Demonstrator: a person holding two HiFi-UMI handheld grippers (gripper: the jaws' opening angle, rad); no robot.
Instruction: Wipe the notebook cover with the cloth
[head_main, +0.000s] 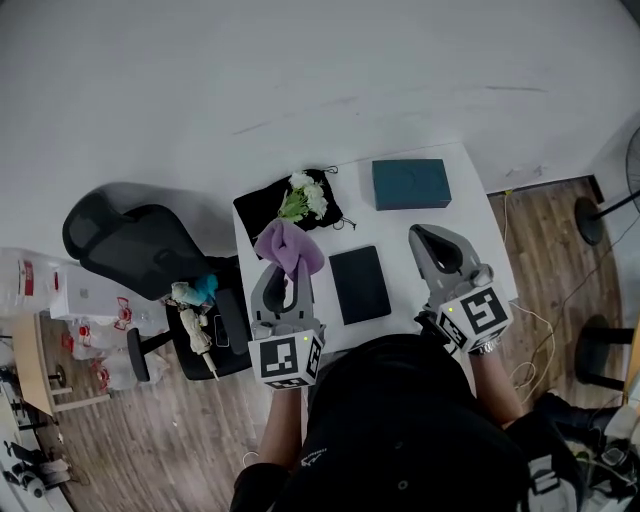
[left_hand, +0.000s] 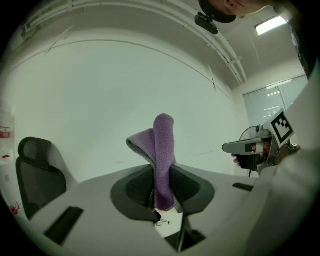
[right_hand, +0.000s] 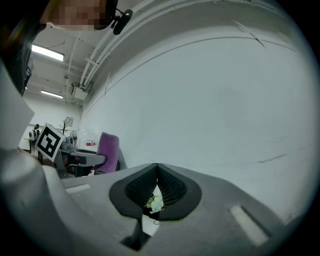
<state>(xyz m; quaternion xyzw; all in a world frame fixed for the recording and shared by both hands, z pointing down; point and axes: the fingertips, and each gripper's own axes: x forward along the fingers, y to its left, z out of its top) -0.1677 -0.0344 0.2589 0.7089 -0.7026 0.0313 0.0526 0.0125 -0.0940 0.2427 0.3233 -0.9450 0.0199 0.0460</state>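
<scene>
Notebook (head_main: 360, 284): dark cover, lies flat on white table (head_main: 475, 215), btw the two grippers, nothing touching it.

Far left, off the table: black office chair (head_main: 125, 245) on wood floor.

L gripper (head_main: 284, 285) held above table's left part, jaws clamped on purple cloth (head_main: 288, 247). In left gripper view the cloth (left_hand: 162, 155) stands up folded from btw the pads, gripper (left_hand: 161, 186) pinching its lower end.

Behind it, near table's far edge: black pouch (head_main: 262, 205) w/ white flowers (head_main: 305, 197) on top.

Right of that, far side: teal box (head_main: 410, 183), well apart from notebook.

R gripper (head_main: 428, 240) just right of notebook, above table. In right gripper view its (right_hand: 157, 169) jaw tips are pressed together, holding nothing; flowers (right_hand: 155, 202) show thru the gap lower down.
</scene>
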